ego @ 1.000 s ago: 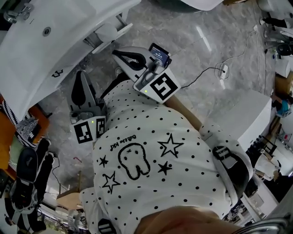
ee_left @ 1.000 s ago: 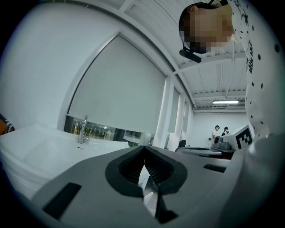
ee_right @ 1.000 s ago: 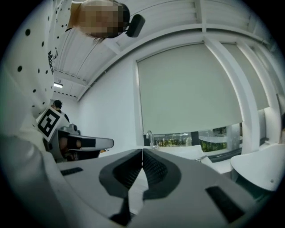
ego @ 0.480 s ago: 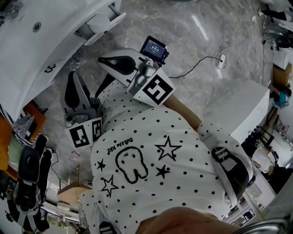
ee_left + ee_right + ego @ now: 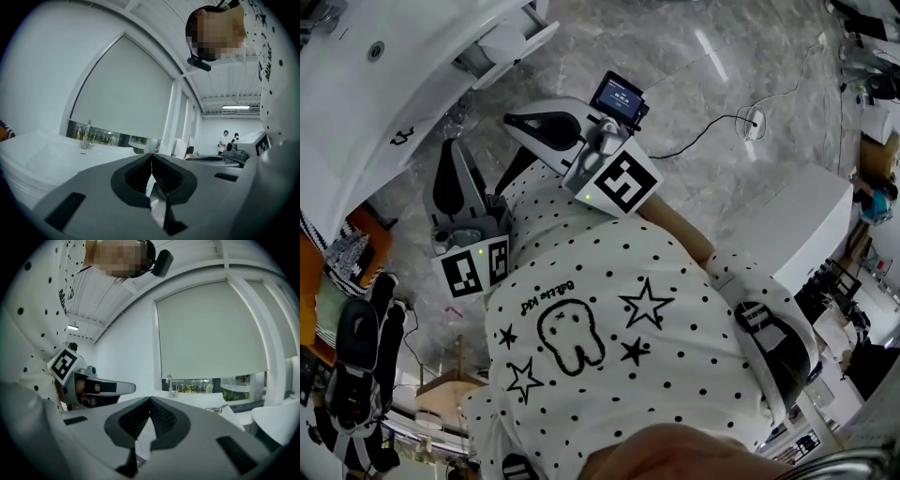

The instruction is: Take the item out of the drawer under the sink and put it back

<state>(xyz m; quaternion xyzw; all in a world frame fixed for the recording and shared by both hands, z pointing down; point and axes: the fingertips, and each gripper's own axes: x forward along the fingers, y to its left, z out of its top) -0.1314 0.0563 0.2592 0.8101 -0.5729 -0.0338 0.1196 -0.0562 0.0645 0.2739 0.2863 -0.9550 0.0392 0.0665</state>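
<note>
The white sink basin (image 5: pixel 366 103) fills the upper left of the head view, and a white drawer-like box (image 5: pixel 502 42) juts out under it. I see no item from the drawer. My left gripper (image 5: pixel 452 150) points toward the basin with its dark jaws pressed together and nothing between them. My right gripper (image 5: pixel 510 120) is beside it, nearer the drawer box, also shut and empty. In the left gripper view the left gripper (image 5: pixel 151 157) faces the basin (image 5: pixel 51 154) and its faucet (image 5: pixel 86 136). The right gripper view shows the right gripper (image 5: pixel 150 400), the faucet (image 5: pixel 169 383) and the left gripper (image 5: pixel 101 387).
The floor is grey marble. A thin cable runs to a small white plug (image 5: pixel 755 122), and a white cabinet (image 5: pixel 806 234) stands at the right. Dark bags and clutter (image 5: pixel 356 356) lie at the lower left. Two people (image 5: pixel 229 139) stand far off.
Both grippers have drifted a little toward the basin and slightly down. Their jaws stay shut and empty.
</note>
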